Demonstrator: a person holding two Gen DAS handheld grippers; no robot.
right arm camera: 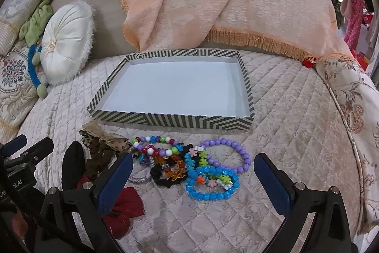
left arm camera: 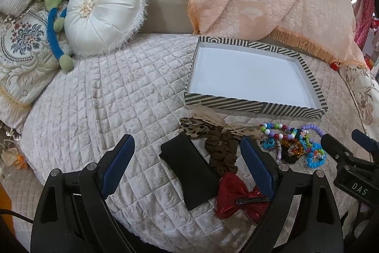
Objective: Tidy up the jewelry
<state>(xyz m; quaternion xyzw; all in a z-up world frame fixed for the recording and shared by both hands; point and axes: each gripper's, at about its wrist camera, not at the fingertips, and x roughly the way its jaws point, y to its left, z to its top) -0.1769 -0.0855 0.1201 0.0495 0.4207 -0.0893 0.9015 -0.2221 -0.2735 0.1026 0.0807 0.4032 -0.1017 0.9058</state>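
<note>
Bead bracelets [right arm camera: 203, 170] — bright, tangled, many-coloured

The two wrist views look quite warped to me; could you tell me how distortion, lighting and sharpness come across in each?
Left wrist view: strong fisheye bend, the striped box bowed, dark vignette corners, soft even light, the left gripper open and sharp. Right wrist view: same bulge, the bead bracelets crisp with small glints, the box floor faintly bluish, the right gripper open, far clothes softer.
</note>
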